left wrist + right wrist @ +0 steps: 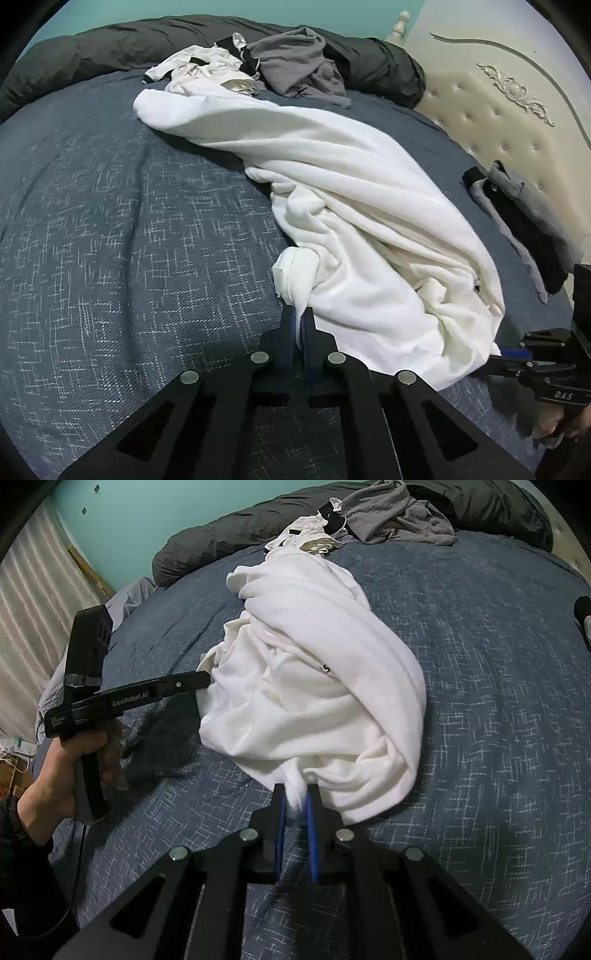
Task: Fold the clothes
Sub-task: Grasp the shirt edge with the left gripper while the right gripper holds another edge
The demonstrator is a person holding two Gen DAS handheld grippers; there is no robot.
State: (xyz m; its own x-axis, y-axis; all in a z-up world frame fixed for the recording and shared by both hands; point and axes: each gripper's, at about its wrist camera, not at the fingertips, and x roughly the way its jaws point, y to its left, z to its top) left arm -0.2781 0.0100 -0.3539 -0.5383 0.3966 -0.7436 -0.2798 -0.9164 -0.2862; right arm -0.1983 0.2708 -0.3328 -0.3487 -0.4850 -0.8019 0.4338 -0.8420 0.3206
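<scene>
You had the big white soft knit garment point(354, 192) bunched in a long rumpled heap across the blue patterned bedspread point(110, 229), running from near the far pile down toward you. Left tongs point(300, 325) were nearly closed, pinching a thick hemmed edge, prob. a cuff or corner, w/ fabric squeezed between the blue pads. Right tongs point(295, 805) were likewise clamped narrow on a gathered wad at the garment's near end. Both grips sat on the same piece, at separate spots along its near edge.

Judging by the drape, it was light, limp, w/ no stiffness at all; it'd sag and twist between your two holds unless you kept tension. Not fragile, not slippery, but thick knit bunches, so a pinch on a wad could slip off layer by layer. Better holds would've been single-layer corners or hem seams. I couldn't tell which part was sleeve vs. body; too crumpled.

Around it: a crumpled grey garment point(303, 62) and a small white-and-black clothing heap point(207, 68) sat at the far end, the latter touching or just beside the white piece, so spreading that way risked dragging it. A dark rolled duvet point(110, 48) lay behind. Grey and black clothes point(524, 210) lay by the cream tufted headboard point(491, 110), near the right side. The left half of the bedspread looked the roomiest for laying flat.
</scene>
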